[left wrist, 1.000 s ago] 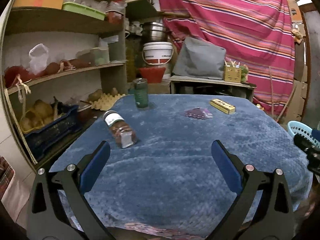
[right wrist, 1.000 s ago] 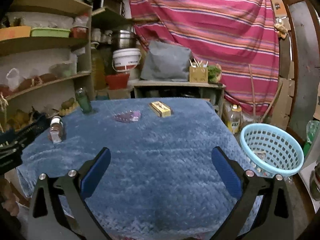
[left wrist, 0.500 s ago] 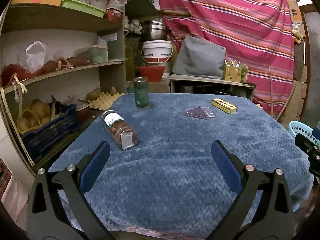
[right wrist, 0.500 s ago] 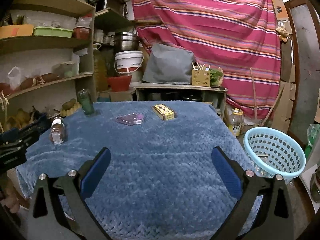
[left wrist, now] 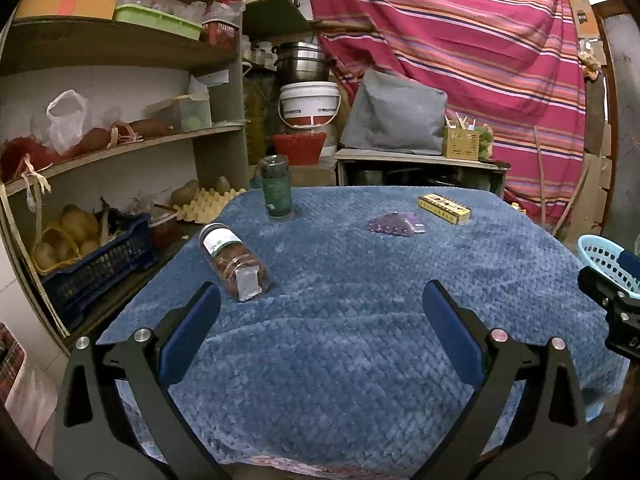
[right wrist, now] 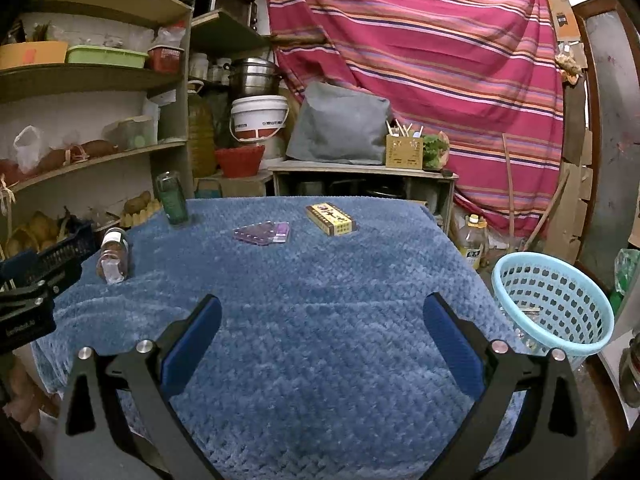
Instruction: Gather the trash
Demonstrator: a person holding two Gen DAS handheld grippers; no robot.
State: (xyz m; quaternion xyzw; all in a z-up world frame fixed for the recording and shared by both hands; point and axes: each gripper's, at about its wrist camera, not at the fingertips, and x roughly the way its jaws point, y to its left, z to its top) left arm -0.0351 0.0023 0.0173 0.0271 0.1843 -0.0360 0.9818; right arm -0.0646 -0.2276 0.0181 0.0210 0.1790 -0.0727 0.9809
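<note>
On the blue blanket-covered table (left wrist: 360, 320) lie a tipped clear jar with brown contents (left wrist: 234, 262), an upright dark green bottle (left wrist: 275, 188), a purple blister pack (left wrist: 394, 224) and a yellow box (left wrist: 444, 208). My left gripper (left wrist: 320, 312) hovers open over the near table edge, the jar just beyond its left finger. My right gripper (right wrist: 322, 320) is open too, above the table's near side. From the right wrist I see the jar (right wrist: 113, 258), green bottle (right wrist: 172, 198), blister pack (right wrist: 262, 234), yellow box (right wrist: 331, 219) and a light blue basket (right wrist: 554, 304) on the floor at the right.
Wooden shelves (left wrist: 112, 148) with bags, crates and an egg tray stand left of the table. Behind it are a low bench (right wrist: 360, 176) with a grey bag, a white bucket (left wrist: 309, 104) and a striped red cloth (right wrist: 420, 40). The other gripper's body (left wrist: 612, 300) shows at the right edge.
Both grippers have risen and drawn slightly back, so the table items sit a little lower and farther in each view. Both stay open; nothing on the table moved.
</note>
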